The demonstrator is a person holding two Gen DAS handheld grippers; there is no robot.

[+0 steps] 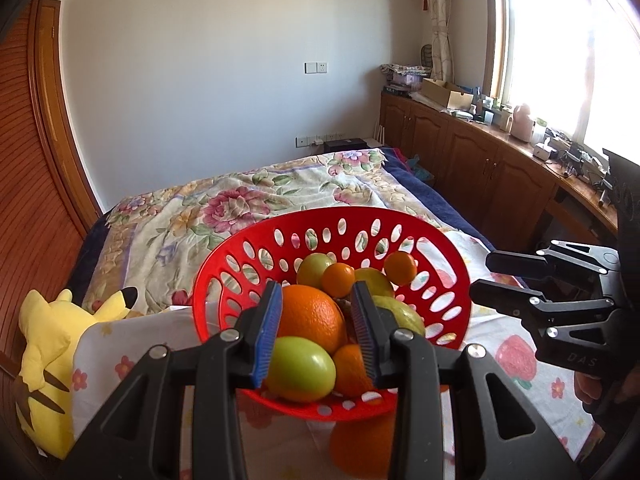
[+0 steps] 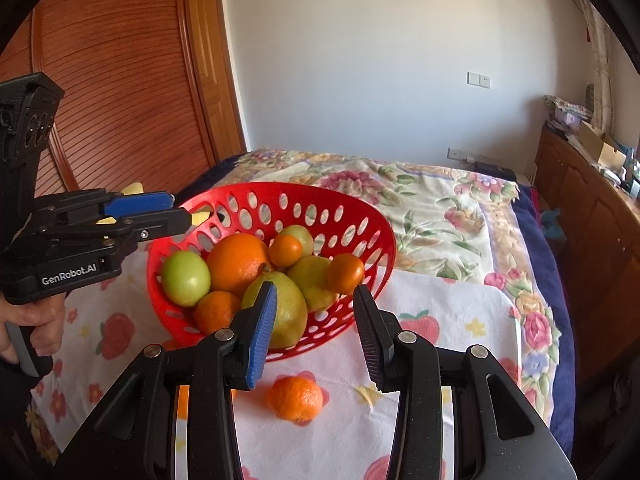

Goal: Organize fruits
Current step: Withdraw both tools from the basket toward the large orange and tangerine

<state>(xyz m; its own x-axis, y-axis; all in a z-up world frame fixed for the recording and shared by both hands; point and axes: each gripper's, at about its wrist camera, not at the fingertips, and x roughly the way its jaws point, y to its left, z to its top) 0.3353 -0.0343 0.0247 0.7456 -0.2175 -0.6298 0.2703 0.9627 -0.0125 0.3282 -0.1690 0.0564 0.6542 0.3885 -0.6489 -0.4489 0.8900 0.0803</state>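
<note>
Here we hold both grippers spread — left gripper marked "GenRobot.AI", right gripper empty — over the red basket; a tangerine lies outside.

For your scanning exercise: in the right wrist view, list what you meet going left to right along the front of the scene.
left gripper → green apple → large orange → small tangerine at the basket's right side → wooden cabinets
</note>
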